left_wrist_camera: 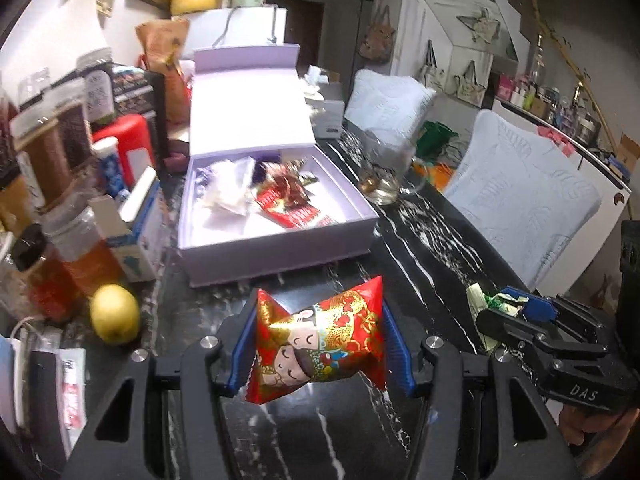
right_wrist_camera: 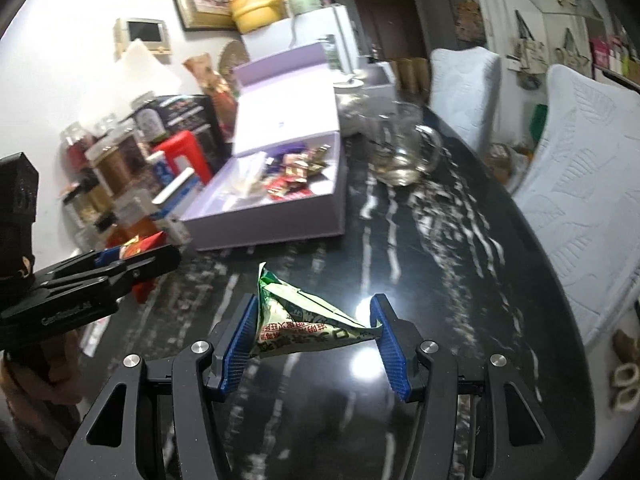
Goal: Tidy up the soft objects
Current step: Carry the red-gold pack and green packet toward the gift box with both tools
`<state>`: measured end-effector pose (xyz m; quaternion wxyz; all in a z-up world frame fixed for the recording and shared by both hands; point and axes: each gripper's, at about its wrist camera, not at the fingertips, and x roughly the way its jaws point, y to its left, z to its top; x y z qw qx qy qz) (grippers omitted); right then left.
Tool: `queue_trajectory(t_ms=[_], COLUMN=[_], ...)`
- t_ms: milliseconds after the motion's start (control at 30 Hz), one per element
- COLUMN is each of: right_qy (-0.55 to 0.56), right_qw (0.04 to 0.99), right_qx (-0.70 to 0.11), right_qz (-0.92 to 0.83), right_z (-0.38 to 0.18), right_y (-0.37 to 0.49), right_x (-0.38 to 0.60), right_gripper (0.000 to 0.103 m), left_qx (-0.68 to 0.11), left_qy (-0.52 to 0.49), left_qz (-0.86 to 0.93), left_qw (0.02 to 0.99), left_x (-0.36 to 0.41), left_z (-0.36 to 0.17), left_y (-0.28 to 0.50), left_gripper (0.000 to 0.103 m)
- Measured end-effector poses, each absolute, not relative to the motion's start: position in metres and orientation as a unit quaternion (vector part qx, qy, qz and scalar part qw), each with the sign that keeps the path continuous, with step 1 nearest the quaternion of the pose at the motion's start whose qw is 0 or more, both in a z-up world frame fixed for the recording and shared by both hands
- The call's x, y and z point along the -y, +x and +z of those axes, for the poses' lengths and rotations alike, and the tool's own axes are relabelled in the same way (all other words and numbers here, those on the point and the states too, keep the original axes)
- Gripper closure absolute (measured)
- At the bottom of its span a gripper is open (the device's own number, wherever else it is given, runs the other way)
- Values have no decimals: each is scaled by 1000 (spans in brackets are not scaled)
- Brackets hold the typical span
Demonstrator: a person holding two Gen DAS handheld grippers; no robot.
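Red foil with gold dragons and two cartoon faces fills the middle of the left wrist view: a puffy red packet [left_wrist_camera: 320,344] sits between the blue pads of the left gripper [left_wrist_camera: 320,340], squeezed on both sides and lifted clear of the black marble table [left_wrist_camera: 420,240]. Just beyond it lies an open lilac box [left_wrist_camera: 276,216], its lid tipped back, with a red wrapper, small sweets and a clear bag inside. To the left of the gripper a yellow lemon [left_wrist_camera: 115,313] rests on the table beside crowded jars and bottles. A glass jug [left_wrist_camera: 386,176] stands to the right of the box. At the right edge the right gripper [left_wrist_camera: 508,312] shows, with a green wrapper caught in its blue tips and a hand under its handle.

In the right wrist view, the right gripper [right_wrist_camera: 314,330] is clamped on a green packet [right_wrist_camera: 304,320] of pale foil with red print, its corners touching both pads, held above the table [right_wrist_camera: 460,260]. The box [right_wrist_camera: 280,196] lies ahead and to the left, open, with wrapped sweets heaped at its far end. The jug [right_wrist_camera: 400,152] stands to its right. At the left edge the left gripper [right_wrist_camera: 128,256] reaches in with the red packet [right_wrist_camera: 140,246] between its tips. Two pale padded chairs [right_wrist_camera: 580,184] line the table's right side.
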<state>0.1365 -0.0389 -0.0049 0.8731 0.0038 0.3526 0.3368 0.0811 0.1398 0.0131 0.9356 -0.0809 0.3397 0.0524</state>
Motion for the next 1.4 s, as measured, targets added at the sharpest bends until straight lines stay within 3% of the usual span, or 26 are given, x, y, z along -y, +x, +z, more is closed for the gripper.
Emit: queue_trajectory(t_ms=[733,1400], right_qy=[-5,-2], right_qw=[864,864], right_qx=[-273,-254], right_qz=[423,434], right_z=[66,103], right_y=[124,188], right_x=[-12,-53], right_gripper=[46,46], left_qx=[-278,-246], left_qy=[-57,-45], left_qz=[58,46], left_qw=[957,967], left_x=[-158,-189], left_z=[71,105], left_y=[83,147], left_gripper=[48,48])
